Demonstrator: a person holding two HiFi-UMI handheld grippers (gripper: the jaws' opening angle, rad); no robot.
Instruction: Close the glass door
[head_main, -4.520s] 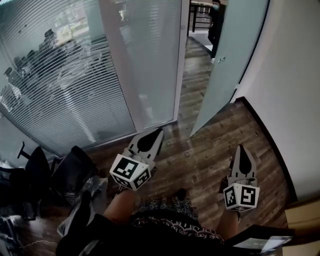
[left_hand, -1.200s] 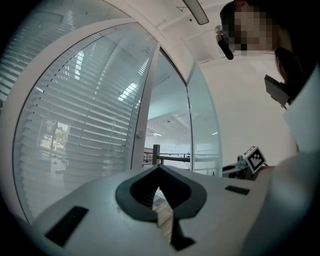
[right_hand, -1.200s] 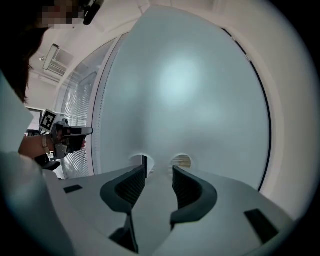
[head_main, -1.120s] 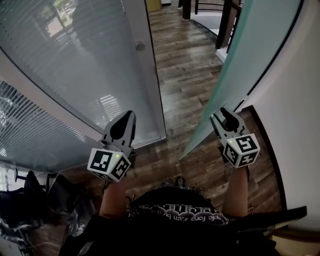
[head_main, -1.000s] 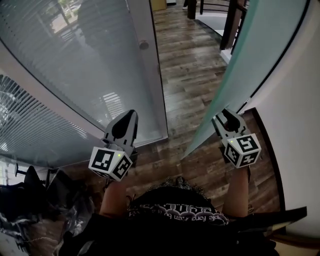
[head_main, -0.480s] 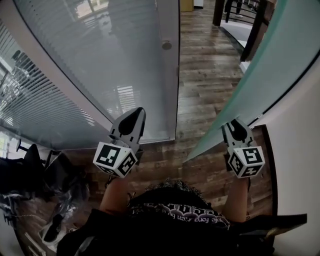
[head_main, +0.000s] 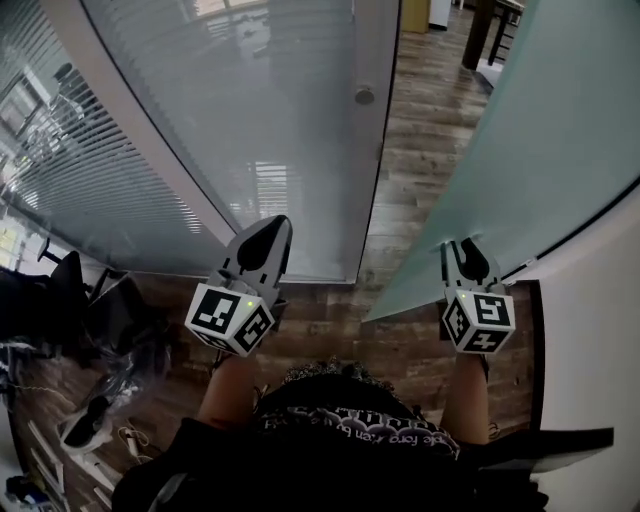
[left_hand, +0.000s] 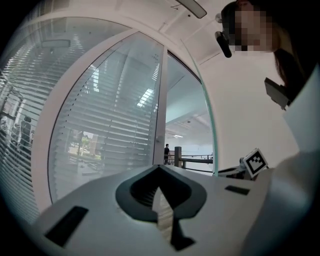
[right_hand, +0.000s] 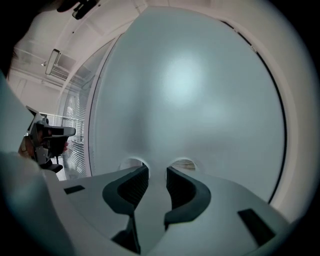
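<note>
At the right, the frosted glass door (head_main: 530, 140) stands open at an angle over the wooden floor (head_main: 400, 345), apart from the white frame (head_main: 375, 150) of the blind-backed glass wall (head_main: 230, 130). Right tongs (head_main: 468, 250) hold their jaws apart with nothing between, tips touching or almost touching the door's face. Left tongs (head_main: 266, 232), jaws together and empty, point toward the glass wall.

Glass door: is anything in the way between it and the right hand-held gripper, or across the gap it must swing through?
Nothing visible. The right hand-held gripper sits right at the frosted glass door, jaws apart and empty, and the wooden floor between the door and the white frame looks bare.
</note>
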